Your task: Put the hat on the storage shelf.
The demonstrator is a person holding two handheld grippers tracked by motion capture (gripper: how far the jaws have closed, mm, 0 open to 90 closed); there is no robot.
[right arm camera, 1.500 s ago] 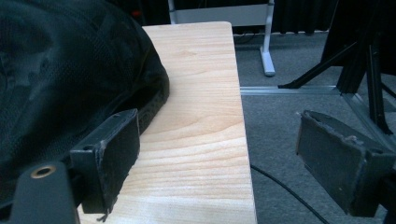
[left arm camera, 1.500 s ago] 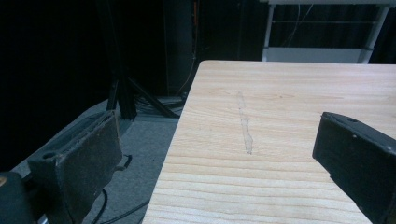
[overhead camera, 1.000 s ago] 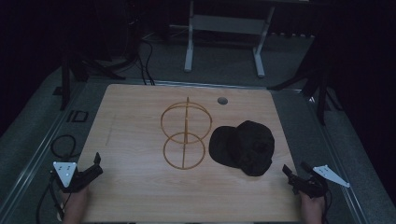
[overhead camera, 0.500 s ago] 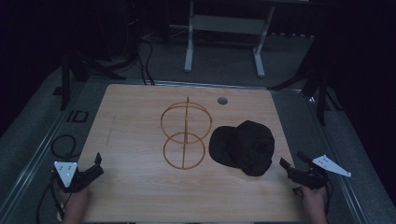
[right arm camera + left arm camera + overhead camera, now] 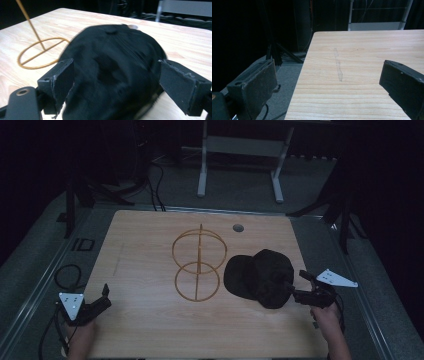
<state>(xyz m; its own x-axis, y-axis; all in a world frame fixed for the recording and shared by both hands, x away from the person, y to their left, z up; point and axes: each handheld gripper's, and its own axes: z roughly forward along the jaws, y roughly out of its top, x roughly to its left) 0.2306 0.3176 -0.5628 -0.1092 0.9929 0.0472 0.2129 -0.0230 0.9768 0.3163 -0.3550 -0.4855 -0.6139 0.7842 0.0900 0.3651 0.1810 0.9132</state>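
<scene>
- Dark room with stands and cables behind; pale wood-grain table (image 5: 150,330) carries a black fabric baseball cap (image 5: 260,277) on its right half and a thin golden wire stand of two hoops on an upright rod (image 5: 198,265) just left of the cap, near the middle.
- Right gripper (image 5: 295,287) sits at the cap's right edge — fingers spread wide, nothing pinched yet. In the right gripper view the cap (image 5: 112,67) lies straight ahead between the two fingers (image 5: 58,77), crown bulging up toward the camera; whether the pads touch the fabric I cannot tell.
- Key relation: cap lies directly along the right gripper's pointing line, toward the table's centre. Cap's long axis runs roughly left–right across the table, brim end toward the wire stand, rounded crown end toward the right fingers.
- Left gripper (image 5: 102,297) rests at the near left corner, well apart from cap and stand — fingers (image 5: 259,82) spread, empty, with bare table between them.
- Judgement: right hand (image 5: 325,317) is much the nearer; closing on the crown edge looks like the step in hand, with the stand's lower hoop (image 5: 41,53) just beyond as the thing to avoid snagging.
</scene>
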